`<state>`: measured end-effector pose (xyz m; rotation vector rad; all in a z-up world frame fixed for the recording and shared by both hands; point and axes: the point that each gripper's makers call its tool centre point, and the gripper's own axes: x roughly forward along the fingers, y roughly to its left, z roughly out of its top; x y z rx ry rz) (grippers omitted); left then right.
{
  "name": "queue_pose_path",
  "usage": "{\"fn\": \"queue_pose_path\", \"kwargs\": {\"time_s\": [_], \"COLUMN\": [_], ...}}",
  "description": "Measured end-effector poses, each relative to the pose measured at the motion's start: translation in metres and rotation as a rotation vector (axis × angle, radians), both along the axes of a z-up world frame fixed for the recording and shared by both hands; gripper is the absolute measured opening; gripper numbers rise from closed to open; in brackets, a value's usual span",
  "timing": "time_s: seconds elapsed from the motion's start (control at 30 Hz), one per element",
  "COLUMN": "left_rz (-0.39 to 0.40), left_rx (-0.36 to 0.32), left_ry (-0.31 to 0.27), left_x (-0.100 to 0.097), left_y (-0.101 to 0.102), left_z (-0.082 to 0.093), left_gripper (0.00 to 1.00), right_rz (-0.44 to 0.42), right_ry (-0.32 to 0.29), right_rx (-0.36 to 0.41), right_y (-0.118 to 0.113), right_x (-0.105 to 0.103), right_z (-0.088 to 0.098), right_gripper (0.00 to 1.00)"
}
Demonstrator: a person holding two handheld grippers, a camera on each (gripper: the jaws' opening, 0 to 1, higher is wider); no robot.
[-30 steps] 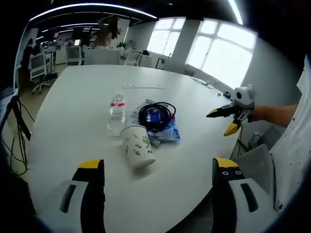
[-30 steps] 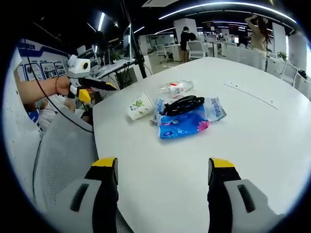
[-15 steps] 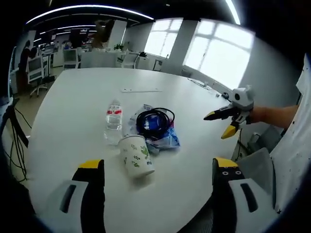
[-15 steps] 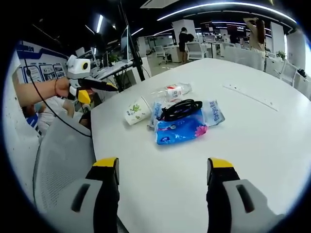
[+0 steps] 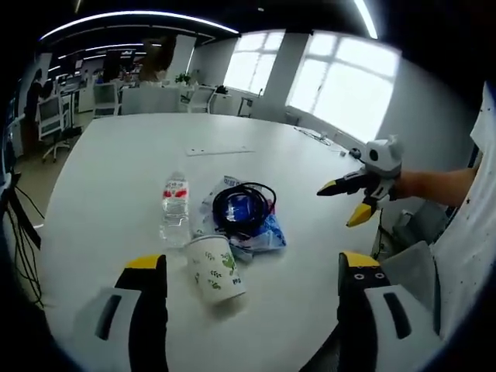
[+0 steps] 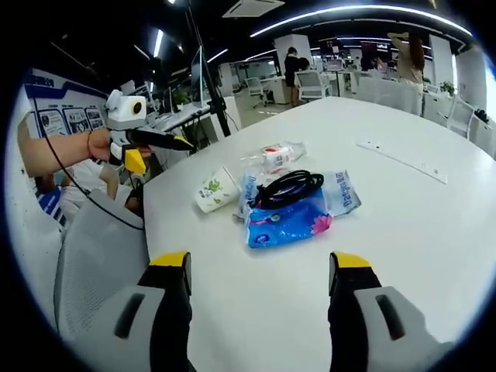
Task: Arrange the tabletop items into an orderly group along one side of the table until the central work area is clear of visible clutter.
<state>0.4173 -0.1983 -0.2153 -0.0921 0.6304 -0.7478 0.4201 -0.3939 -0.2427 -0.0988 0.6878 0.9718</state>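
Hovering off the counter edge, both sets of fingers apart, empty. Clutter clumped frame-center: paper cup lying tipped, nearest left gripper; bottle and cable on blue packets beyond. Right gripper well apart from packets.

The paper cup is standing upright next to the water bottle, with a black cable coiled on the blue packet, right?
Not quite. The paper cup lies on its side, as the left gripper view shows. It is next to the water bottle, and the black cable is coiled on the blue packet.
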Motion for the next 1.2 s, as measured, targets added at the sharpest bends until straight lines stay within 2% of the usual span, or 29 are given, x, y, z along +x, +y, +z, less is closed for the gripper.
{"fn": "queue_pose_path", "kwargs": {"time_s": [0.53,0.8,1.2], "left_rz": [-0.052,-0.073,-0.098], "left_rx": [-0.003,-0.005,-0.006], "left_ry": [-0.007,-0.004,0.006], "left_x": [0.023,0.037,0.056], "left_y": [-0.023,-0.032,-0.044], "left_z": [0.002,0.002,-0.007], "left_gripper": [0.92,0.91,0.87], "right_rz": [-0.020,-0.074,-0.095], "right_ry": [-0.004,0.016,0.029], "right_rx": [0.016,0.043,0.040], "right_y": [0.014,0.014,0.020], "right_x": [0.020,0.035,0.049], "right_z": [0.003,0.004,-0.004], "right_gripper": [0.70,0.68,0.64]}}
